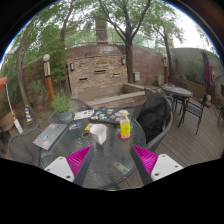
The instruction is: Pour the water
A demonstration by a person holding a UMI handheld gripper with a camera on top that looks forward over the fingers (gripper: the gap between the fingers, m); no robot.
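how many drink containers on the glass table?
2: a yellow-labelled bottle just beyond the open jaws, and a white cup beside it, on its left. Clutter behind may hide more.

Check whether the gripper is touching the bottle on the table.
Apart. In the gripper view the open gripper sits short of the bottle, with bare glass table showing between.

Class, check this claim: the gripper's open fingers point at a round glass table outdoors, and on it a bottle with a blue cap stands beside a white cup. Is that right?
Not quite: the cap is wrong. In the gripper view the bottle has a red cap, not a blue one. The rest holds: the gripper is open, pointing at the round glass table outdoors, and the bottle stands beside the white cup.
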